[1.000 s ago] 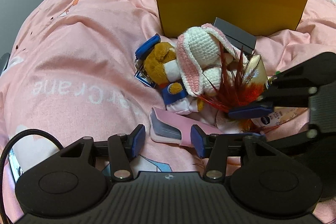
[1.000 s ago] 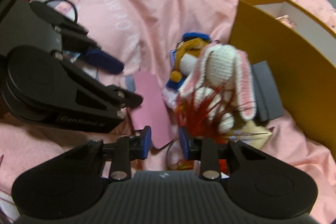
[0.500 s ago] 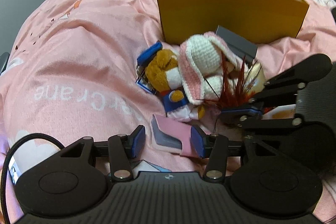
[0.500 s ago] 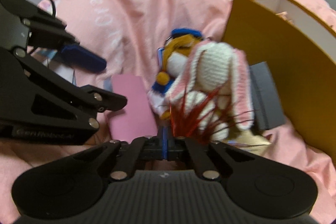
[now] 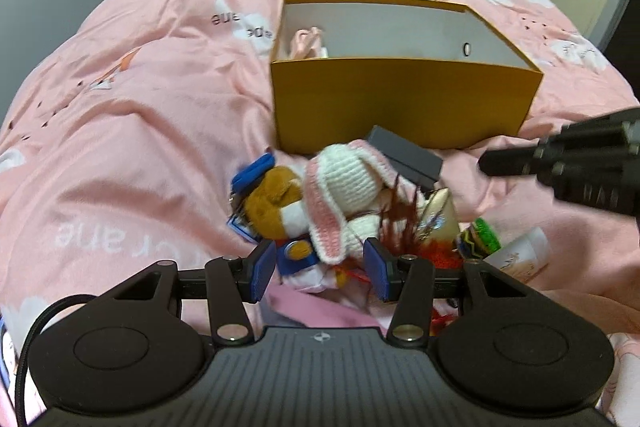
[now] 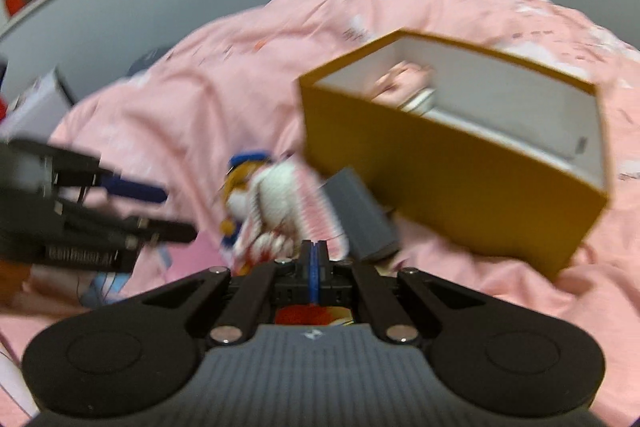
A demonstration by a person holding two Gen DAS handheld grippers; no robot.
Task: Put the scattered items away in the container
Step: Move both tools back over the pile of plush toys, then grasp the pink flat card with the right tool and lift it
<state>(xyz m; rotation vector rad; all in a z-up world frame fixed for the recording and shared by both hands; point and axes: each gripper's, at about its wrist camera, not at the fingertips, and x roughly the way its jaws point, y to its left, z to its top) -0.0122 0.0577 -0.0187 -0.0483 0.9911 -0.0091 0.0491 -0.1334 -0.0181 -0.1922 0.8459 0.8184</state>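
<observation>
At the tips of the R gripper (image 6: 314, 259), the blue pads are clamped flat together, no gap. A red-orange patch shows just under the linkage, but whether anything thin is nipped I can't tell; view is blurred. From the L cam this gripper hangs raised off to the side of the pile, nose toward the box (image 5: 400, 107), prob. so a carry to the opening clears the near wall.

L gripper (image 5: 320, 267) is released, pads wide apart. It hovers above the near edge of the pile w/ the toys' lower ends framed between the pads, not pressed; looks like lining up for a grab.

Task items are mostly outside the container, heaped on the duvet (image 5: 140, 107) just in front of the box:
- crochet rabbit (image 5: 344, 187), white/pink yarn, nubbly, floppy ears, lies against the brown plush (image 5: 276, 207) w/ blue cap and outfit; both soft, should squash in a pinch.
- grey case (image 5: 408, 155), flat, hard-edged, tilted against the rabbit and near the box's foot.
- red feathers (image 5: 400, 219), wispy, easy to slip.
- green striped bit (image 5: 480, 231) and pale tube (image 5: 520, 251), smooth, round, well to the side.
- pink flat pouch (image 5: 312, 307) right under the L fingers.

Box is stiff card, mustard outside, white inside, open top; pink fabric item (image 5: 306, 41) lies in a far corner.
</observation>
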